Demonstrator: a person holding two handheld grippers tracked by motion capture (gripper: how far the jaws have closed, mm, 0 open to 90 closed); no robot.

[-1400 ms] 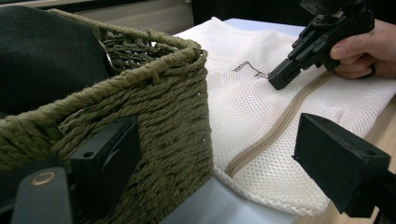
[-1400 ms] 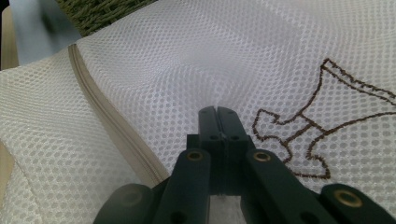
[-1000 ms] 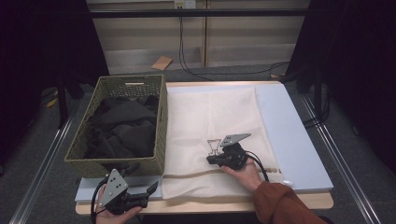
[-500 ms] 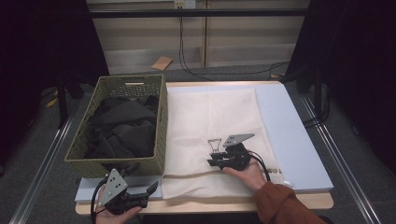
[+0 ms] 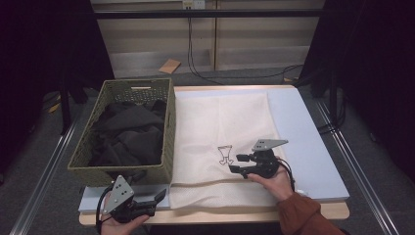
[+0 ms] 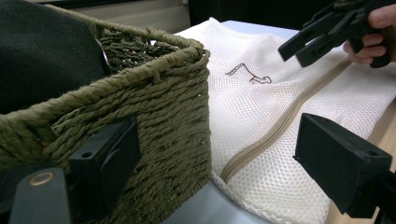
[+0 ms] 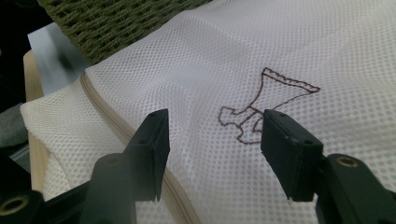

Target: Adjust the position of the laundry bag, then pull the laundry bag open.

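The white mesh laundry bag (image 5: pixel 222 132) lies flat on the desk (image 5: pixel 313 147), touching the woven basket (image 5: pixel 169 142) of dark clothes (image 5: pixel 127 137). The right gripper (image 5: pixel 236 163) hovers by its embroidered mark (image 5: pixel 225 153), fingers just opened, nothing between. The left gripper (image 5: pixel 159 196), fingers apart, rests beside the basket's near corner.

Dim overhead light, dark surroundings

floor: grey floor (image 5: pixel 44 196), flat brown cardboard piece (image 5: pixel 169 65) upper centre | back: pale panelled wall (image 5: pixel 244 34), black cables (image 5: pixel 195 58) hanging | sides: dark curtains (image 5: pixel 381 73) | light: dim
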